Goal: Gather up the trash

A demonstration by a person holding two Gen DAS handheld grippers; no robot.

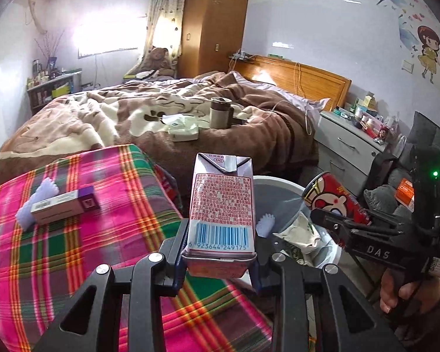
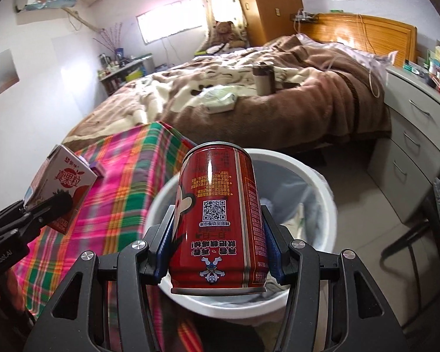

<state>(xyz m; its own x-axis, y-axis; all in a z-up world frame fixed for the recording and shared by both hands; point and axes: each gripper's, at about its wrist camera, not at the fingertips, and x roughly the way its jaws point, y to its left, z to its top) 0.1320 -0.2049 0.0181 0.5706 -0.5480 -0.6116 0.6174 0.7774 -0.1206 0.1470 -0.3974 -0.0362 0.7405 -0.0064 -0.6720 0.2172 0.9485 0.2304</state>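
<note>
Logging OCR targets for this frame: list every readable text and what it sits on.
"SIG": top flap of the drink carton in the left gripper.
"6 923644 249175": barcode on that carton.
"真果粒": carton front, right wrist view.
"DAS": right gripper body.
"GenRobot.AI": left gripper body, right wrist view.
Red can: QR code; its Chinese print is too small or blurred.
Purple box: label unreadable.

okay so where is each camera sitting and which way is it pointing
Left wrist: on the left tool, facing the bed; its carton fills the centre, a hand at right.
Right wrist: on the right tool, looking down over the bin; its can in front.
Shared: bed, bin, plaid cloth, each other's tool.
</note>
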